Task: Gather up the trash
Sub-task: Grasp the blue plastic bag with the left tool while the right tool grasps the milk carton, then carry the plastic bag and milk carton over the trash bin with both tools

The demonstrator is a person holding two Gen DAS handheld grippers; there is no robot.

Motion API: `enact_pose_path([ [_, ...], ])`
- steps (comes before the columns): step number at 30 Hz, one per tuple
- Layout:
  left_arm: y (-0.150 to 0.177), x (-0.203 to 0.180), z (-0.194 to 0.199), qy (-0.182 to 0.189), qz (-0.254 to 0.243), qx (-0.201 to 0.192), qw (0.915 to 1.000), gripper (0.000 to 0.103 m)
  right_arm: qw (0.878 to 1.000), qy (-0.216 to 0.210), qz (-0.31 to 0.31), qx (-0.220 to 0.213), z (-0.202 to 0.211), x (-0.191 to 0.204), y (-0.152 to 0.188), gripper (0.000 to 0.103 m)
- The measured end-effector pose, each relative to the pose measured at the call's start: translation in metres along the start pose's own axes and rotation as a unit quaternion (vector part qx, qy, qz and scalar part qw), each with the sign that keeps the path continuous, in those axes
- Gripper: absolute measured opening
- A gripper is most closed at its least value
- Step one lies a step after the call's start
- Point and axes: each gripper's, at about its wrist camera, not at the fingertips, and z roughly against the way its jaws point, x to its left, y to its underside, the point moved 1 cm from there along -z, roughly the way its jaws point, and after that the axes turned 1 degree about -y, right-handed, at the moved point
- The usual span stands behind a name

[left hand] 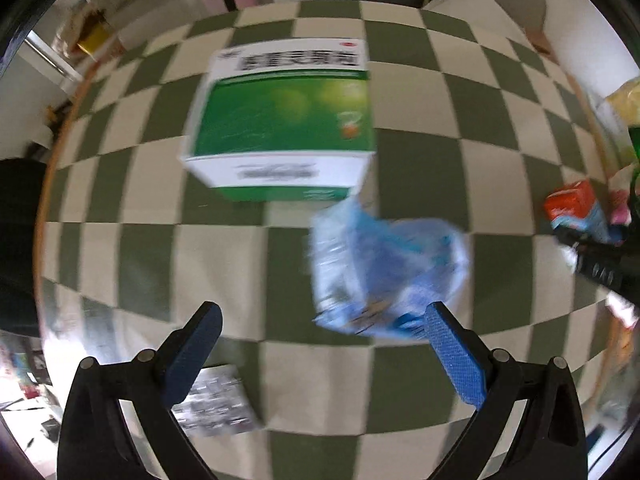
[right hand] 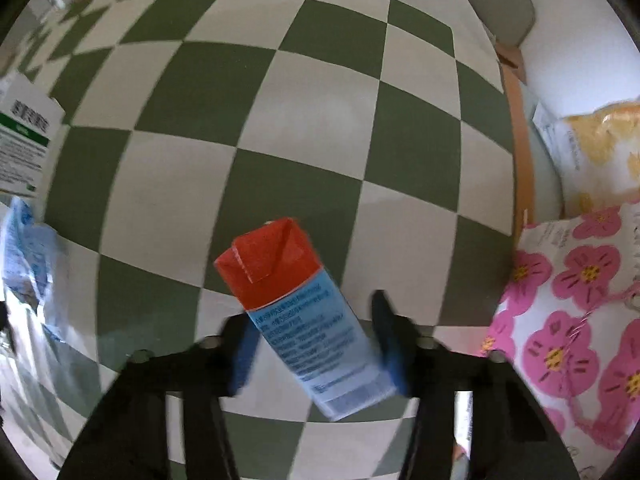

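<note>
In the left wrist view my left gripper [left hand: 322,322] is open and empty above the checked cloth. A crumpled blue and clear plastic wrapper [left hand: 384,272] lies just ahead of its right finger. A green and white box [left hand: 280,120] lies farther ahead. A silver blister pack [left hand: 218,402] lies under the left finger. In the right wrist view my right gripper [right hand: 312,324] is shut on a red and blue carton [right hand: 304,316], held tilted with its red top forward. The carton also shows at the right edge of the left wrist view [left hand: 580,210].
A green and white checked cloth [right hand: 304,128] covers the table. A pink flowered bag [right hand: 568,320] and a yellow and white packet [right hand: 600,148] stand past the table's right edge. The green and white box [right hand: 24,140] and the wrapper [right hand: 28,256] show at the left.
</note>
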Motion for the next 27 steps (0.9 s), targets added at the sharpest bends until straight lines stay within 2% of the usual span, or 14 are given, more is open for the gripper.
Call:
enact_pose_path([
  [1,-0.003,-0.003,-0.004,0.014,0.004,0.007,0.9999,0.098,1.000,-0.016,-0.010,0.000,0.000,-0.002,0.002,0.045],
  [3,-0.010,-0.007,-0.013,0.031,0.016,0.020,0.9992,0.068,0.999,-0.042,-0.031,0.004,-0.002,-0.007,0.006,0.043],
  [4,-0.012,-0.007,-0.016,0.035,0.020,0.021,0.9990,0.061,0.998,-0.045,-0.038,0.006,-0.003,-0.009,0.008,0.043],
  [6,-0.013,-0.008,-0.015,0.041,0.024,0.014,0.9988,0.034,0.997,-0.051,-0.052,0.005,-0.004,-0.011,0.011,0.042],
  [8,-0.011,-0.008,-0.011,0.044,0.024,0.006,0.9987,0.015,0.996,-0.063,-0.071,0.006,-0.006,-0.016,0.017,0.041],
  [14,0.002,-0.012,0.017,0.028,-0.003,-0.032,0.9991,0.013,0.987,-0.090,-0.134,-0.015,-0.002,-0.027,0.038,0.040],
  [19,0.023,-0.022,0.050,0.000,-0.029,-0.067,0.9974,0.013,0.979,-0.114,-0.166,-0.034,0.006,-0.027,0.059,0.039],
  [27,0.058,0.003,0.087,-0.010,-0.043,-0.105,0.9934,0.012,0.970,-0.138,-0.185,-0.073,0.052,0.005,0.118,0.039],
])
